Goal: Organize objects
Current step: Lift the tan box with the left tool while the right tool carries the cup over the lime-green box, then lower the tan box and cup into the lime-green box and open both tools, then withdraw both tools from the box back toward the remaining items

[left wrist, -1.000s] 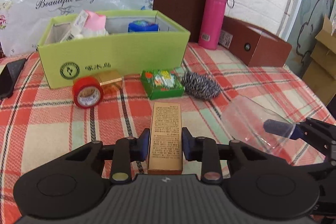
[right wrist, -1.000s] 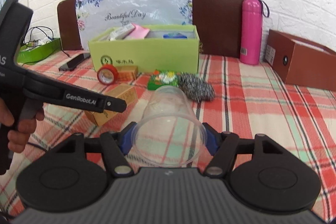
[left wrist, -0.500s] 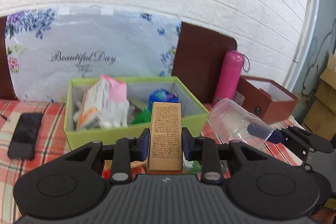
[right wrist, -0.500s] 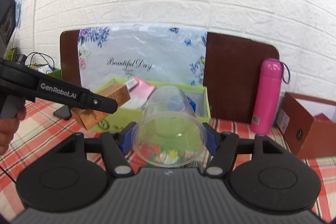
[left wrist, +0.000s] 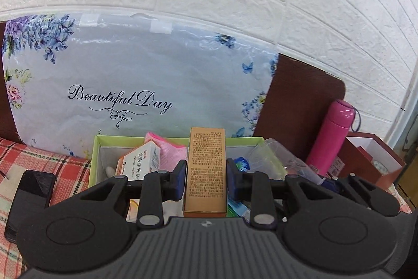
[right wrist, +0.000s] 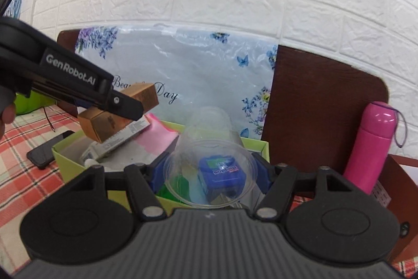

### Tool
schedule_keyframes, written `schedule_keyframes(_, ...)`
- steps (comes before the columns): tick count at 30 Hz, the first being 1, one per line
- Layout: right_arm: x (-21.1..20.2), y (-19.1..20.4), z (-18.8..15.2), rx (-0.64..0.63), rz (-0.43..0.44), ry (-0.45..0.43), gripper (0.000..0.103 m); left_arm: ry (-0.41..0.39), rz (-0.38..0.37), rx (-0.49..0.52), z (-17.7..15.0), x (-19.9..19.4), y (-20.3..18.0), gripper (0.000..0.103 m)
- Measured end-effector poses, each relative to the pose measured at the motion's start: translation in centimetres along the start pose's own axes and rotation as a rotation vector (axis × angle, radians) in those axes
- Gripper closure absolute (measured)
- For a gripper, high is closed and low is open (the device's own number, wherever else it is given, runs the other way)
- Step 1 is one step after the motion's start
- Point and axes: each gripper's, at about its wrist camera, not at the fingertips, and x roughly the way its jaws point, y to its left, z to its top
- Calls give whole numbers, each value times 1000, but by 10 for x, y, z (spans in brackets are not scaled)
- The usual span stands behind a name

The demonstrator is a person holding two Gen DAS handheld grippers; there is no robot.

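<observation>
My left gripper (left wrist: 205, 181) is shut on a tan cardboard box (left wrist: 206, 169) and holds it in the air above the green box (left wrist: 97, 148). The tan box also shows in the right wrist view (right wrist: 104, 122), over the green box's left part. My right gripper (right wrist: 210, 174) is shut on a clear plastic cup (right wrist: 209, 145), lying sideways with its mouth toward the camera, above the right part of the green box (right wrist: 257, 145). Inside the green box lie a white medicine carton (left wrist: 141, 164), a pink cloth (left wrist: 169, 153) and a blue pack (right wrist: 222, 174).
A pink flask (right wrist: 371, 143) stands right of the green box, next to an open brown box (left wrist: 371, 161). A black phone (left wrist: 28, 198) lies on the checked tablecloth (left wrist: 15, 156) at the left. A floral "Beautiful Day" bag (left wrist: 130, 85) leans on the white brick wall behind.
Both grippers have risen from the table and moved forward over the green box, carrying the tan box and the clear cup. The items left on the cloth have dropped out of view.
</observation>
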Motion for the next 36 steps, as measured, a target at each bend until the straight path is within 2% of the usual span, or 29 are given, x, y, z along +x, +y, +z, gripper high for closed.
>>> schedule_keyframes(5, 30, 8, -7, 17, 36, 32, 37, 26, -6, -4, -4, 22, 7, 71)
schedule_keyframes(7, 39, 12, -11, 4, 47, 54, 30, 9, -10, -7, -9, 26, 9, 58)
schedule_keyframes(8, 40, 14, -14, -4, 34, 58, 17, -1, -2, -9, -11, 26, 10, 36)
schedule_keyframes(9, 39, 16, -17, -9, 17, 49, 6, -17, 18, -10, -13, 25, 10, 26)
schedule_keyframes(12, 33, 13, -23, 6, -9, 25, 0, -38, 38, 5, -14, 22, 13, 26)
schedule_keyframes(17, 22, 3, -21, 44, -23, 33, 0, -21, 44, -13, -15, 16, 14, 26)
schedule_keyframes(22, -6, 1, -13, 62, -34, 1, 0, -30, 68, 27, -15, -5, 1, 25)
schedule_keyframes(24, -20, 1, -11, 75, -37, -11, 0, -34, 104, 55, -17, -17, -7, 20)
schedule_keyframes(28, -47, 0, -9, 124, -29, -24, 0, -44, 150, 89, -23, -39, -19, 16)
schedule_keyframes(32, -76, 1, -11, 152, -34, -42, 0, -59, 167, 119, -33, -60, -29, 10)
schedule_keyframes(36, -106, 5, -17, 177, -34, -60, 0, -62, 145, 110, -48, -79, -30, 6)
